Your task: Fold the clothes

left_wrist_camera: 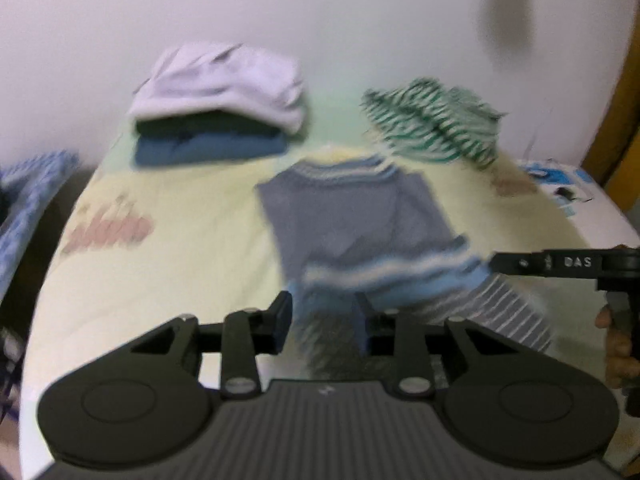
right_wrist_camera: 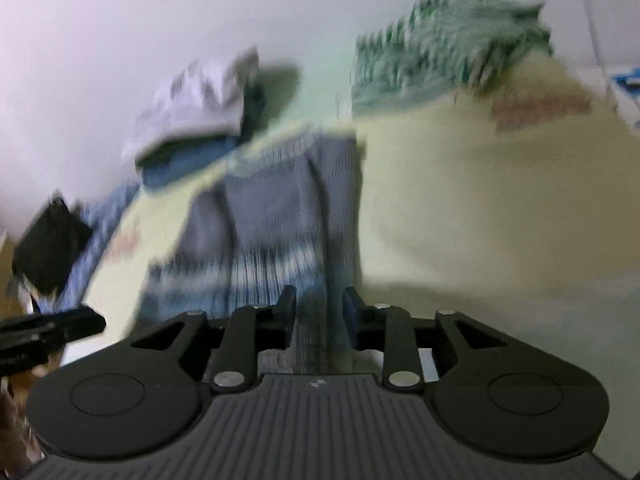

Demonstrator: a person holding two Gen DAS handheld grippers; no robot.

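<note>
A grey-blue knit sweater (left_wrist_camera: 352, 220) with white and light-blue bands lies on the pale yellow bedsheet (left_wrist_camera: 180, 264). Its hem is lifted toward both grippers. My left gripper (left_wrist_camera: 322, 328) has the hem's left part between its fingers, which stand fairly wide apart. My right gripper (right_wrist_camera: 319, 318) is shut on the hem's right part of the sweater (right_wrist_camera: 276, 216). It also shows from the side in the left wrist view (left_wrist_camera: 496, 263), pinching the hem. Both views are motion-blurred.
A folded stack (left_wrist_camera: 216, 108), white on dark and blue, sits at the back left against the wall. A crumpled green-and-white striped garment (left_wrist_camera: 432, 124) lies at the back right. A blue patterned cloth (left_wrist_camera: 28, 208) hangs at the bed's left edge. Blue-and-white packaging (left_wrist_camera: 560, 184) lies at the right.
</note>
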